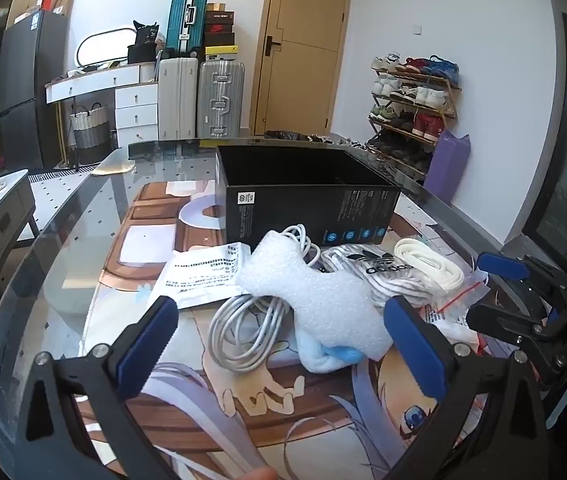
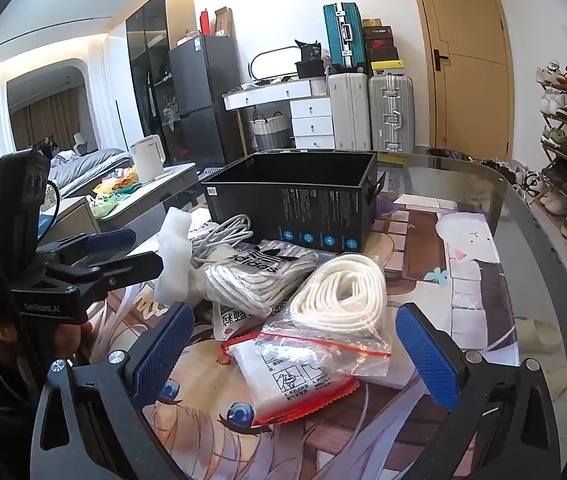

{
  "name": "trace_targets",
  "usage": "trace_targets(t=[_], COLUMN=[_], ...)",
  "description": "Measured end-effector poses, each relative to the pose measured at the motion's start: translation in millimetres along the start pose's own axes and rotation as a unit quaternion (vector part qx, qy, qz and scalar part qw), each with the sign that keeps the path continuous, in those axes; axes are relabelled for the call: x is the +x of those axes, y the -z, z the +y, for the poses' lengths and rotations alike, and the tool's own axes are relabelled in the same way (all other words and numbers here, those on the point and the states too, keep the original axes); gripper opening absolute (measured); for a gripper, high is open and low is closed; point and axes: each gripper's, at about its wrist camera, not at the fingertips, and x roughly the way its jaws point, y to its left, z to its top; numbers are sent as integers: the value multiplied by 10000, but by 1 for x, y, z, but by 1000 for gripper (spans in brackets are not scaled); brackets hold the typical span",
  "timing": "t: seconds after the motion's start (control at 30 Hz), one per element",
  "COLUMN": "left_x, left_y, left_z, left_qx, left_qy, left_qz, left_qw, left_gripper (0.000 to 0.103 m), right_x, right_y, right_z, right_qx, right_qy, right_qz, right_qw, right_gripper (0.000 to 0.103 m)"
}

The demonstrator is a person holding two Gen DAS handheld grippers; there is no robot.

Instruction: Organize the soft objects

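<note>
An open black box (image 1: pixel 307 196) stands at the back of the table mat, also in the right wrist view (image 2: pixel 295 204). In front lies a pile: white foam sheet (image 1: pixel 315 296) over a light blue cloth (image 1: pixel 323 354), coiled grey cable (image 1: pixel 243 328), striped adidas socks (image 1: pixel 379 276) (image 2: pixel 263 276), white rope in a zip bag (image 2: pixel 343 292). My left gripper (image 1: pixel 279 340) is open, its pads either side of the foam and cable. My right gripper (image 2: pixel 299 344) is open around the zip bag and a red-edged packet (image 2: pixel 295 388).
A printed paper (image 1: pixel 203 276) lies left of the pile. The glass table edge (image 1: pixel 63 220) curves round. Suitcases (image 1: pixel 199 96), a white dresser, a door and a shoe rack (image 1: pixel 411 112) stand behind. A purple bag (image 1: pixel 447 164) leans by the table's right side.
</note>
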Motion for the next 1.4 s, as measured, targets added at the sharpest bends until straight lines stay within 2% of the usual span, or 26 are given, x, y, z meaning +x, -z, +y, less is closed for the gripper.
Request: trace_targets(t=[0.03,0.23,0.63,1.4], left_x=[-1,-3,0,1], left_y=[0,3,0,2], left_z=[2,7,-7,-8], left_qx=[-99,12,173,180], left_qy=[28,-32,-197,-195], left_qz=[0,-16,-31,-37], left_qw=[9999,10000,9997,9996], left_gripper=[103,103,103,103], right_x=[0,0,1,-1], right_y=[0,1,3,1], right_z=[0,2,5,5], right_qx=[-20,-30,-57,-89], right_qy=[-4,-17,6,-13], right_qz=[-44,-50,-57,-96], right_qw=[10000,10000,10000,9999], right_gripper=[103,102,102,102])
